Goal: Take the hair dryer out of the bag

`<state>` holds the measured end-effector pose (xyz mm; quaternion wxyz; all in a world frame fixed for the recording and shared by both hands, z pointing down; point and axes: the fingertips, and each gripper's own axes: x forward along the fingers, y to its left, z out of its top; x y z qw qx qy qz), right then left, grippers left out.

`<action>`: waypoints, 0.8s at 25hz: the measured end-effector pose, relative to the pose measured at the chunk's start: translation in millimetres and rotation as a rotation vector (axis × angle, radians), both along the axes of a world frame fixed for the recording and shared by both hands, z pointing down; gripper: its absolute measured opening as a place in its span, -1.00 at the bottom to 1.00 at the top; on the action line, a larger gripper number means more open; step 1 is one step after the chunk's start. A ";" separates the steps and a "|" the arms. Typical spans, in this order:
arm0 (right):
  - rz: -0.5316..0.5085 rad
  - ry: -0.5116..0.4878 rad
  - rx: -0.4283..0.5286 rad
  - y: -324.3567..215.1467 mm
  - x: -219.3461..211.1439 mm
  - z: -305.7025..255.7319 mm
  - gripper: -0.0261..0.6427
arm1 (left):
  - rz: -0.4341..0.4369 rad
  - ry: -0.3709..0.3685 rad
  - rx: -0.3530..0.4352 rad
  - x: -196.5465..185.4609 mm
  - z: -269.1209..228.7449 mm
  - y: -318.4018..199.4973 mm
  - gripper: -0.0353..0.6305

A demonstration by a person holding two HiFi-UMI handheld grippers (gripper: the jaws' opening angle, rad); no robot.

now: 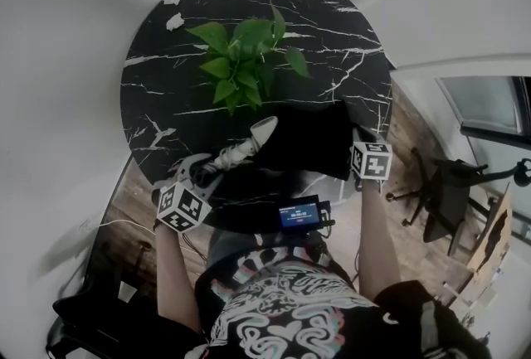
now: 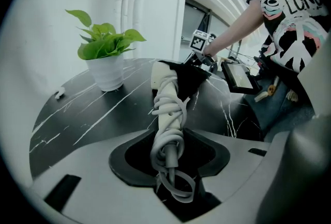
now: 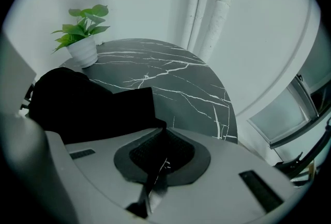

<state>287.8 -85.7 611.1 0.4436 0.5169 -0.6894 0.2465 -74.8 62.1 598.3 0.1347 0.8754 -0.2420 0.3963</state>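
Note:
A white hair dryer point(image 1: 247, 148) with its cord wound round the handle lies half out of a black bag point(image 1: 311, 138) on the round black marble table point(image 1: 166, 92). My left gripper point(image 1: 206, 171) is shut on the cord-wrapped handle point(image 2: 168, 135). In the left gripper view the handle runs from the left gripper point(image 2: 170, 166) up to the bag's mouth point(image 2: 189, 77), where the dryer's head is partly covered by cloth. At the bag's right end my right gripper point(image 1: 358, 142) is shut on the fabric. The right gripper view shows the bag point(image 3: 93, 106) running into the closed right gripper point(image 3: 155, 176).
A potted green plant point(image 1: 245, 59) stands mid-table behind the bag. Small white scraps point(image 1: 174, 20) lie at the far left rim. A device with a lit screen point(image 1: 300, 214) sits at the person's waist. An office chair point(image 1: 444, 183) stands on the floor to the right.

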 end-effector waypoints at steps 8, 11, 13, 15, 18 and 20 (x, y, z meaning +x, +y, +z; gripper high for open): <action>0.012 0.022 0.012 -3.0 1.3 0.7 -0.85 | -0.003 0.015 0.013 -9.7 -0.4 4.6 -0.35; 0.018 0.027 0.015 -5.2 1.6 0.2 -0.85 | -0.018 0.009 0.012 -14.0 -0.7 5.7 -0.35; 0.026 0.032 0.018 -6.4 2.1 -0.2 -0.85 | -0.031 0.003 0.013 -17.9 -0.6 5.9 -0.35; 0.033 0.039 0.022 -7.1 2.5 -0.4 -0.85 | -0.040 -0.002 0.015 -21.5 -0.5 5.6 -0.35; 0.038 0.050 0.025 -7.6 2.3 0.1 -0.85 | -0.044 -0.006 0.021 -25.1 -1.1 4.8 -0.35; 0.041 0.056 0.027 -7.9 2.6 0.0 -0.85 | -0.050 -0.006 0.022 -27.3 -1.4 4.5 -0.35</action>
